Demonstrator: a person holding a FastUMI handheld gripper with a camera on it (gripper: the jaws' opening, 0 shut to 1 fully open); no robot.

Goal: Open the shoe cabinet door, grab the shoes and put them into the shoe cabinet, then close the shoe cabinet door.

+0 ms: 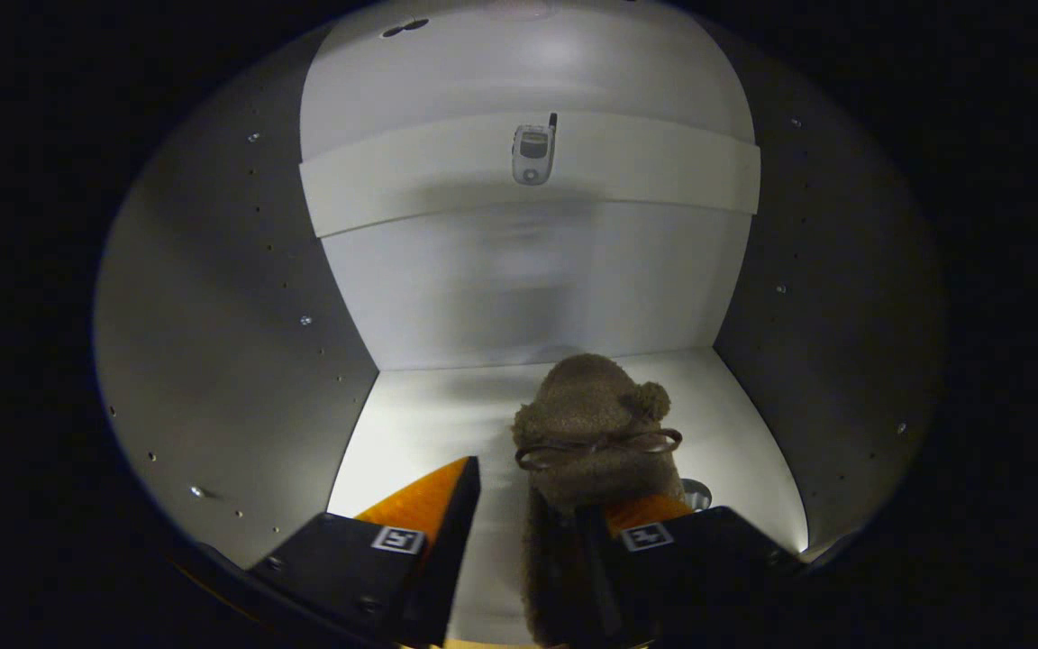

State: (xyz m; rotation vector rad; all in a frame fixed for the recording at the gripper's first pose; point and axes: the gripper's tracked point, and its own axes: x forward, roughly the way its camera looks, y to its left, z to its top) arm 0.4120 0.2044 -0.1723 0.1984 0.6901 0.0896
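Jaws apart around fuzzy shoe (593,433) on shoe cabinet (213,361) floor

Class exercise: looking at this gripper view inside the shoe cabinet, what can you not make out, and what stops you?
- Slipper: rear end hidden behind the right finger, gripper view.
- Gripper: whether the right finger touches the slipper; the left stands clear.
- Round metal thing: mostly hidden by slipper and finger.
- Phone on the shelf: too small for detail.

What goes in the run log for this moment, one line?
phase: placing shoe | tool: open, fuzzy brown shoe against one finger | shoe: on cabinet floor, inside | next: likely withdraw, close door
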